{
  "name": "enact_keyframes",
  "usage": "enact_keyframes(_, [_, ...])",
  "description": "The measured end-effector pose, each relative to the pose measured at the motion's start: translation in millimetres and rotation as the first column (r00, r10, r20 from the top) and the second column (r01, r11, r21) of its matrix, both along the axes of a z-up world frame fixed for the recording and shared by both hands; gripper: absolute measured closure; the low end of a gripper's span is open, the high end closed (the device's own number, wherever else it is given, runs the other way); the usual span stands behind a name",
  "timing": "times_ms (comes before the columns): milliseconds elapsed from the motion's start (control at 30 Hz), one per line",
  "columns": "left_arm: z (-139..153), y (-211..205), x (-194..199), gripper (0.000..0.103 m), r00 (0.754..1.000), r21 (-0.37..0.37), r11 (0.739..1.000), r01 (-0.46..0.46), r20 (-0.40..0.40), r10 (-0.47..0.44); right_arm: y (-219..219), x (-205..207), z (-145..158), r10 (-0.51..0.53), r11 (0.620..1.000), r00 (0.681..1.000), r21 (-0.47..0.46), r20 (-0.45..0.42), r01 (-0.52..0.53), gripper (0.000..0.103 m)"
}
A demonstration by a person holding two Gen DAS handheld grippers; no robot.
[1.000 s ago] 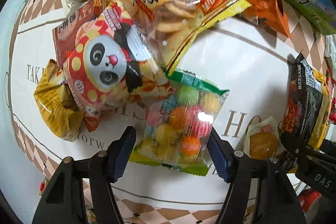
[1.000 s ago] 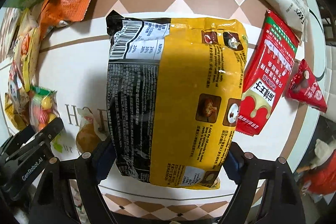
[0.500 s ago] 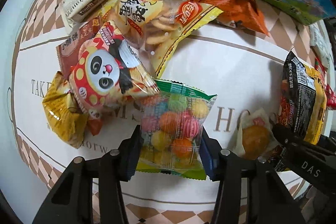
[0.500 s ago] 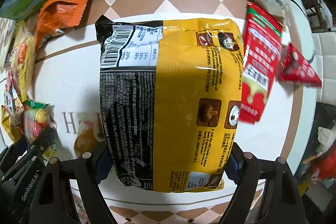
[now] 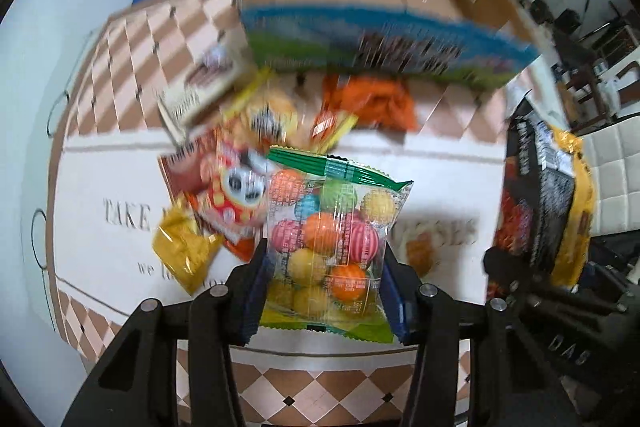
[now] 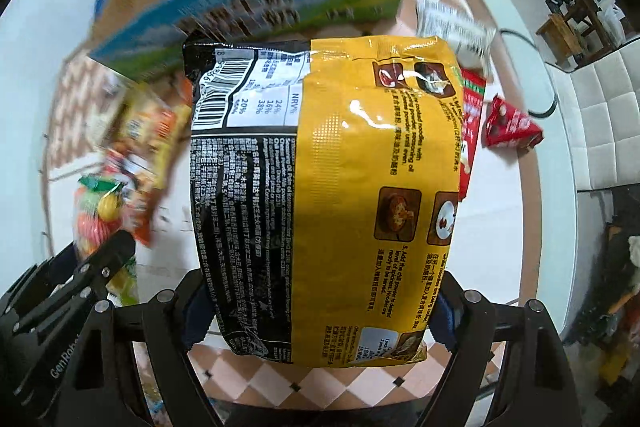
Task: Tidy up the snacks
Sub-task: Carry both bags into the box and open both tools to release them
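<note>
Both hands are loaded. Nearer than the box, the left gripper has its jaws pinched in on the lower half of a candy bag, lifted clear of the table. Likely light and crinkly, with loose round sweets that shift; a hold low across the body suits it. Right of that, also short of the box, the right gripper has its jaws spread wide, clamping a noodle pack by its lower sides. Probably stiff but brittle inside, with slippery film: squeeze gently.
</note>
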State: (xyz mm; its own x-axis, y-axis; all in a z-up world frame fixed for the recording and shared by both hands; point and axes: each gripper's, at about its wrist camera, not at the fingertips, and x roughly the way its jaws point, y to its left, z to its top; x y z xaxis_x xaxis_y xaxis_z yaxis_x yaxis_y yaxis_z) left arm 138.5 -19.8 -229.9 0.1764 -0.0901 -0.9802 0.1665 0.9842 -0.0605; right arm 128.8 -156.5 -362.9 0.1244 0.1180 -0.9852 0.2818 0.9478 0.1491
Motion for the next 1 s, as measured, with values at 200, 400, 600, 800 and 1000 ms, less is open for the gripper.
enact_keyframes(200, [45.9, -6.0, 37.8, 0.057, 0.997, -0.051, 0.999, 0.012, 0.076, -0.008, -12.3, 13.1, 75.2, 0.001, 1.0, 0.996, 0.028, 0.092, -0.004, 0.016])
enact_keyframes(400, [70.6, -25.1, 96.7, 0.057, 0.994, -0.056, 0.998, 0.004, 0.111, 0.002, -24.0, 59.8, 115.2, 0.023, 0.999, 0.988, 0.032, 0.153, -0.028, 0.016])
enact_keyframes(600, [71.8, -38.9, 169.1, 0.057, 0.996, -0.048, 0.999, -0.018, 0.091, 0.022, -50.1, 131.5, 120.3, 0.044, 0.999, 0.984, 0.015, 0.171, -0.047, 0.016])
enact_keyframes(800, [41.9, -44.9, 248.1, 0.057, 0.998, -0.059, 0.997, -0.055, 0.008, 0.056, -60.6, 209.3, 107.6, 0.088, 0.996, 0.984, -0.006, 0.157, -0.088, 0.016])
enact_keyframes(1000, [-5.3, -45.6, 315.9, 0.057, 0.99, -0.091, 0.991, -0.102, -0.103, 0.093, -71.1, 289.3, 70.9, 0.109, 0.994, 0.99, 0.005, 0.085, -0.11, 0.016])
